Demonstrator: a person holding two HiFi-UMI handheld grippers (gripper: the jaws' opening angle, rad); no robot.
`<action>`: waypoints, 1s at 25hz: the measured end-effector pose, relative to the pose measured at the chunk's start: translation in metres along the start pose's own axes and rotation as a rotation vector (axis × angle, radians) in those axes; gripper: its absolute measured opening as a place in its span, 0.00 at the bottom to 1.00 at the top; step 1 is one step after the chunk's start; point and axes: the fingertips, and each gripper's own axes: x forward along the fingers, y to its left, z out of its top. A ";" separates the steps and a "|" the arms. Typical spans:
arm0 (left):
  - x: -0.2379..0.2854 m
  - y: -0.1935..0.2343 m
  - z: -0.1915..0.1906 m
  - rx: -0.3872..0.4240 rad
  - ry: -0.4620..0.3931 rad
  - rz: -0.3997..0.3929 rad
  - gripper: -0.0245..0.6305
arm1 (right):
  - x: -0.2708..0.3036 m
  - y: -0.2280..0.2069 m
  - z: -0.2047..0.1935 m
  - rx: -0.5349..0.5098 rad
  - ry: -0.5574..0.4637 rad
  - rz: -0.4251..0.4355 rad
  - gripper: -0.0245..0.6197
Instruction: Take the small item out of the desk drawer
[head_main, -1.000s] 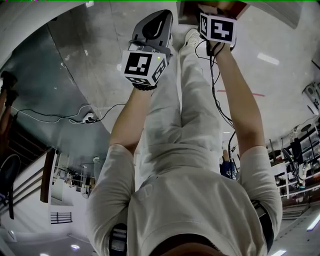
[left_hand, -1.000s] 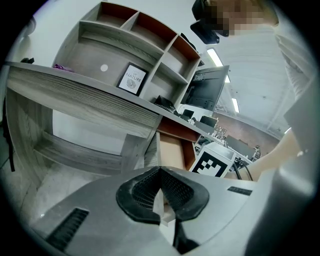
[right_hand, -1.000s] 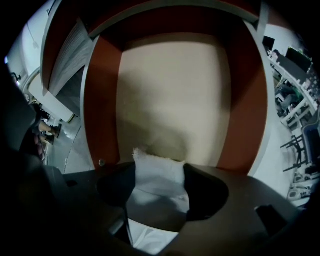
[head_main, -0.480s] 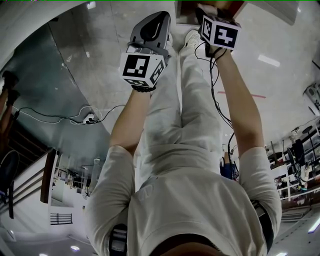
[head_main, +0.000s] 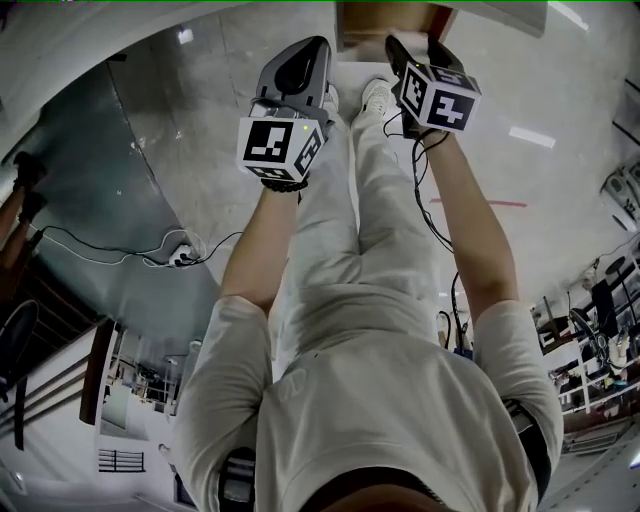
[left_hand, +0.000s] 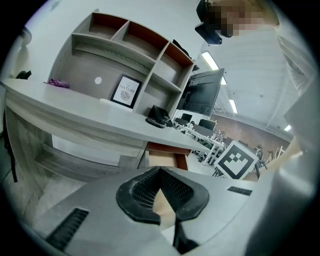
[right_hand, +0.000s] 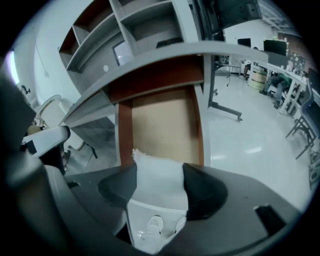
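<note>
Two hand-held grippers are raised in front of the person. Nearest, the right hand-held gripper (right_hand: 160, 171) is clamped on a small white item (right_hand: 158, 189). The item fills the gap between the two jaws, and one ragged corner stands out at 11 o'clock. Under it, at 6 o'clock, the person's white shoes (right_hand: 152, 226) show on the floor. The left hand-held gripper (left_hand: 160, 171) has its jaw tips together, with nothing between them.

Beyond the right jaws, at 12 o'clock, the desk drawer (right_hand: 161, 120) is pulled open and its tan bottom looks bare. Above it is the counter (left_hand: 95, 116), with a shelf unit (left_hand: 125, 55) at the back.

I judge that the item is already out of the drawer, so the take-out step is almost finished. The next move needs a steady hold while the item is carried clear, perhaps to the counter top.
</note>
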 end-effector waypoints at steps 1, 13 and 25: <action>-0.001 -0.004 0.007 0.004 -0.008 -0.003 0.04 | -0.009 0.002 0.006 0.006 -0.017 0.004 0.46; -0.035 -0.041 0.081 0.049 -0.076 -0.007 0.04 | -0.120 0.030 0.076 -0.051 -0.259 0.036 0.46; -0.078 -0.083 0.170 0.133 -0.151 -0.035 0.04 | -0.232 0.023 0.162 -0.066 -0.445 0.017 0.46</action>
